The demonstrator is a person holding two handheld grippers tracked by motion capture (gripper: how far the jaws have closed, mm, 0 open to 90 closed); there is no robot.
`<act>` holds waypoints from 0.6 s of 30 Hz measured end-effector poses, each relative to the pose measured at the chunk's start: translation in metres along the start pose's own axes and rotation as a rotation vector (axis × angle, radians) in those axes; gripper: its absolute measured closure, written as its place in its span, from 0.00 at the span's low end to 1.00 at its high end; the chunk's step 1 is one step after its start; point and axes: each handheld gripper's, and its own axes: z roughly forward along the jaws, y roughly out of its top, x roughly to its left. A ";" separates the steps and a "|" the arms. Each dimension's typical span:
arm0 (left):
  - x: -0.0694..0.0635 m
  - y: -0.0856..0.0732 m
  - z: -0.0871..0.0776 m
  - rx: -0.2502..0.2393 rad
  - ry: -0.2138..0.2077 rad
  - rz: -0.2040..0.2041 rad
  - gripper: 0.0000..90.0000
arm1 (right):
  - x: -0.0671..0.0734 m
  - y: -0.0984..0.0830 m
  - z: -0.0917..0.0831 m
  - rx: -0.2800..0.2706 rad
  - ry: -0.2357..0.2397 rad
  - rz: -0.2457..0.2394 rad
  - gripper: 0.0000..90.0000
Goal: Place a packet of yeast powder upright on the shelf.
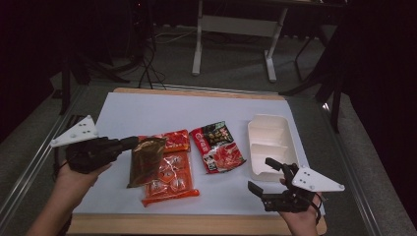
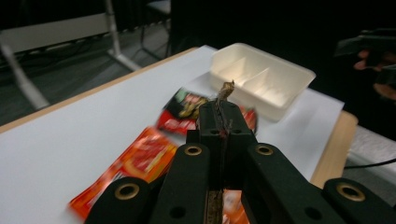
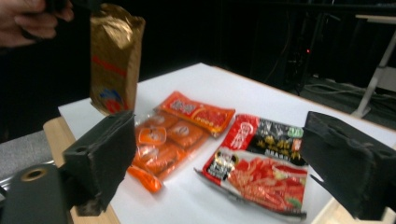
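My left gripper (image 1: 129, 143) is clamped on the top edge of the gold pouch (image 1: 144, 161), which hangs clear above the orange packs (image 1: 169, 179). It looks light, limp and slick, so grip the seam. The right gripper view shows its printed face; the left gripper view, edge only. My right gripper (image 1: 264, 175) gapes empty at 5 o'clock, near the tray (image 1: 269, 142).
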 end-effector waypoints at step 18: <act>-0.039 0.033 0.083 -0.016 -0.234 0.044 1.00 | -0.002 0.047 0.056 0.060 0.187 -0.071 0.26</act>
